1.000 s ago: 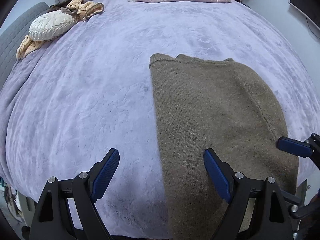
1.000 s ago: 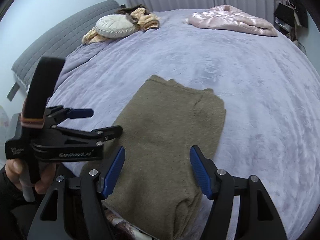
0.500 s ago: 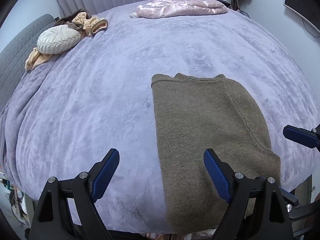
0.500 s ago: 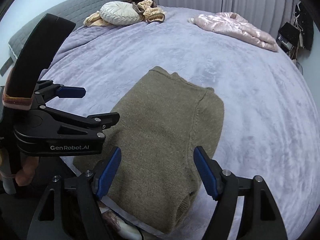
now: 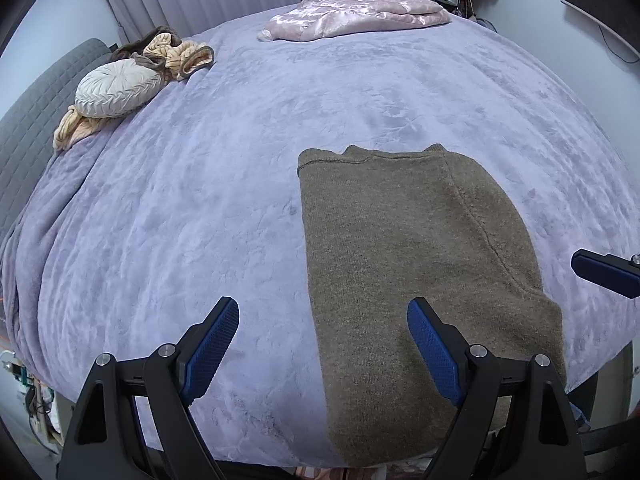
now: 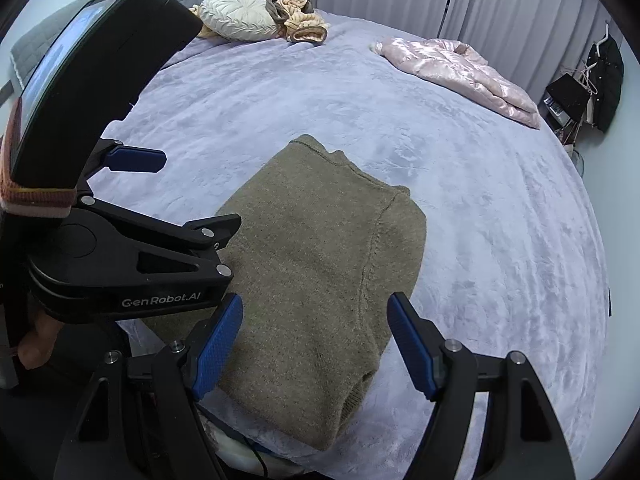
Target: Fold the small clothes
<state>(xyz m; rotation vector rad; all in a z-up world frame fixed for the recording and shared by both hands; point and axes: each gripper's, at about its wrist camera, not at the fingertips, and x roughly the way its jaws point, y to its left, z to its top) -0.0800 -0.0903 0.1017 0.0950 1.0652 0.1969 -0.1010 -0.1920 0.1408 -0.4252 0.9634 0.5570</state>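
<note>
One sweater [image 5: 416, 264] lies flat near the front edge of the bed [image 5: 200, 200], folded lengthwise into a narrow strip, sleeves apparently tucked in. Left gripper [image 5: 322, 344]: jaws open, empty, above the sweater's left edge. Right gripper [image 6: 316, 344]: jaws open, empty, over its near end. Judgement: side folds done; the crosswise fold, hem toward collar, is left.

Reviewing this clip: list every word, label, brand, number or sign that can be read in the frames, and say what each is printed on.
"GenRobot.AI": white lettering on the black body of the left claw, seen from the right wrist view.
No other text is legible: the brown sweater, the purple blanket, the pink jacket and the round pillow show no print, and the items by the far wall are too small to read.
</note>
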